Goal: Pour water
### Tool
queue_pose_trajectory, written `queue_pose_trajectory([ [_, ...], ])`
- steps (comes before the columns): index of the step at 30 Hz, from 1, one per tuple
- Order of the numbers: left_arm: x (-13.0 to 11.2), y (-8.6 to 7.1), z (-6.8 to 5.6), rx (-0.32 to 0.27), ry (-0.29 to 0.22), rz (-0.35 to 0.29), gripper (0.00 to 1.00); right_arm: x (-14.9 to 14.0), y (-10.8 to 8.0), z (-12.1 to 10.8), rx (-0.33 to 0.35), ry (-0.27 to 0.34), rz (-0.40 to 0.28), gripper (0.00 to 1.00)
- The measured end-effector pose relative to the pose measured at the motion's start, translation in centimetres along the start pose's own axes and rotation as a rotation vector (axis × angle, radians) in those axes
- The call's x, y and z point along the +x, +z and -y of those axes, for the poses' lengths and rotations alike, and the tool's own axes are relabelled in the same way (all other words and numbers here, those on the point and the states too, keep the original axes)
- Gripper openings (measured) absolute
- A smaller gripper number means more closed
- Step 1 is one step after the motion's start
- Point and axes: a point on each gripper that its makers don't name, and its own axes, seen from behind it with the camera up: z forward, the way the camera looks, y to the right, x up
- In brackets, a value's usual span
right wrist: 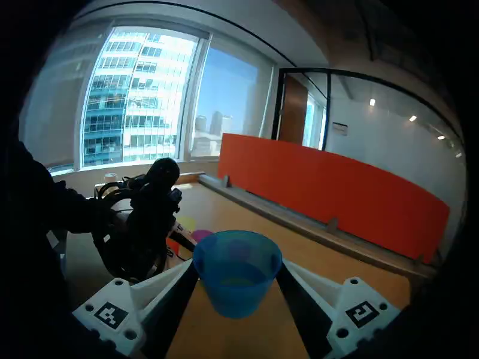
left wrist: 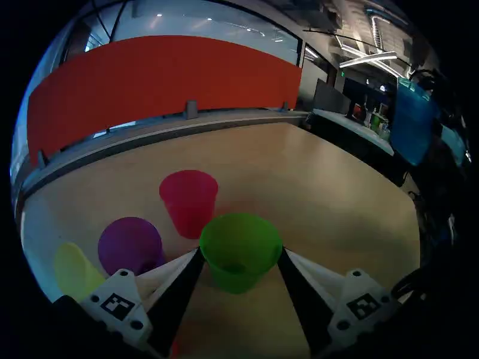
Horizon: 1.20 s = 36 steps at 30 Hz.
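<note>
Wooden table [left wrist: 335, 179], left tool [left wrist: 239, 252] clasping green cup [left wrist: 240, 236], yellow cup [left wrist: 73, 269] partly hidden

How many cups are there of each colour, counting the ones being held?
green cup: 1
pink cup: 1
purple cup: 1
yellow cup: 1
blue cup: 1
Total: 5 cups
</note>
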Motion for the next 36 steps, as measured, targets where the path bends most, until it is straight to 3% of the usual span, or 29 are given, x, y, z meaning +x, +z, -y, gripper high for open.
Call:
queue_pose_trajectory([
  [12,1.4,-2.2,-0.5,-0.021,0.036,-0.058,0.87,0.4,-0.2,0.1,-0.002,-0.006,-0.010,0.90],
  [27,4.6,-8.1,-0.4,-0.016,0.153,-0.169,0.87,2.0,0.1,0.8,0.006,-0.001,-0.036,0.90],
  [36,6.6,-11.9,0.0,-0.024,0.173,-0.260,0.87,2.7,0.4,1.2,0.014,-0.006,-0.045,0.90],
])
